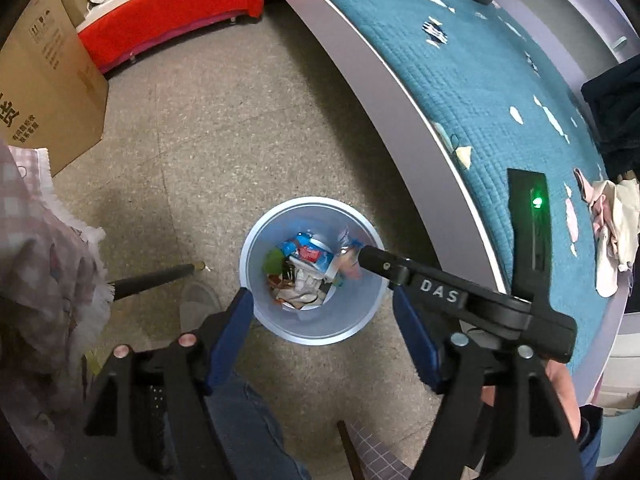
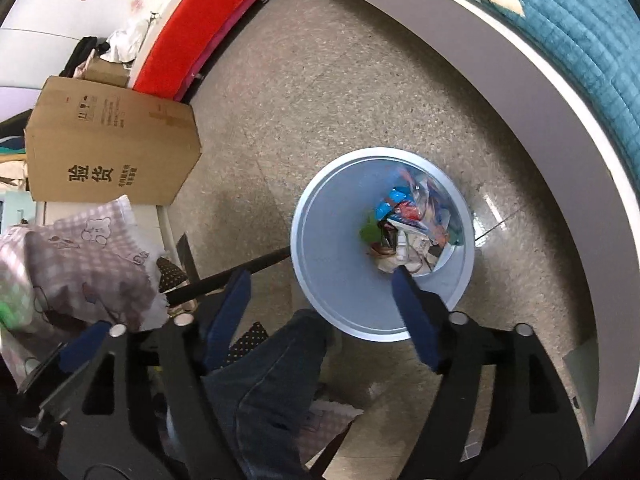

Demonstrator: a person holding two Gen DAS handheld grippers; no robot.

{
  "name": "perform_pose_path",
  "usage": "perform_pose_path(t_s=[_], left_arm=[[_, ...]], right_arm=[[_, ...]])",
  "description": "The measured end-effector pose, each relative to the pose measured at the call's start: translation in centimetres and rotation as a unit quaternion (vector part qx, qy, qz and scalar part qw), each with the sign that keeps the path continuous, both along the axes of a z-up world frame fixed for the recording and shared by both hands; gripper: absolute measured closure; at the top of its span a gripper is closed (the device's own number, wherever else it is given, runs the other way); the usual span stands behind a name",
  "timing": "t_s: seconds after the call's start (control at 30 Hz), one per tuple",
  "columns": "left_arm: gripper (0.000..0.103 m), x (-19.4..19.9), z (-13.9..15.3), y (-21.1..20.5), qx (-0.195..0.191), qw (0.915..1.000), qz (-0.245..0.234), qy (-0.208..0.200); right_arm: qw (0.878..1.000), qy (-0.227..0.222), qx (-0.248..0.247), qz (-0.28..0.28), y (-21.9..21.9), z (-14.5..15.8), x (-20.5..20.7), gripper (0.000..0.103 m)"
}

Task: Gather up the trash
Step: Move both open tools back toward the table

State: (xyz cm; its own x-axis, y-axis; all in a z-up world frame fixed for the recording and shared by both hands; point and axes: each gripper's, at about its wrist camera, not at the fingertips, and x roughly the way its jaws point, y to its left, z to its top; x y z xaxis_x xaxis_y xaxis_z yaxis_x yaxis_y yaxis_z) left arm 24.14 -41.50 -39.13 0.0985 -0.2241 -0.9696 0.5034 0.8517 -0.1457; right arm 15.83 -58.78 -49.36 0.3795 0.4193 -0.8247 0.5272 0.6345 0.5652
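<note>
A pale blue waste bin stands on the floor beside the bed; it also shows in the right wrist view. Colourful wrappers and paper trash lie at its bottom, seen too in the right wrist view. My left gripper is open and empty, held above the bin. My right gripper is open and empty above the bin's near rim. The right gripper's body reaches in from the right in the left wrist view, its tip over the bin.
A bed with a teal quilt and grey frame runs along the right. A cardboard box and a red-covered bench stand at the far left. A checked cloth, a black chair leg and the person's leg are close by.
</note>
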Motion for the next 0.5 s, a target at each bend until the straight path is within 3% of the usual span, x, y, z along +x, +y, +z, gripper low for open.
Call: perform_pose_path(t_s=[0.1,0.23,0.5], left_arm=[[0.025,-0.2,1.1,-0.1,0.002,0.9999,0.006,-0.014],[0.022,-0.8,4.0,0.5,-0.013,0.9991,0.011,-0.04],[0.021,-3.2,11.8,3.3,-0.076,0.99,0.02,-0.117]], right_arm=[[1.0,-0.004,-0.001,-0.008,-0.2,0.7,-0.3,0.012],[0.999,-0.013,-0.013,-0.027,-0.6,2.6,-1.0,0.008],[0.993,-0.086,-0.056,-0.056,-0.3,11.5,-2.8,0.006]])
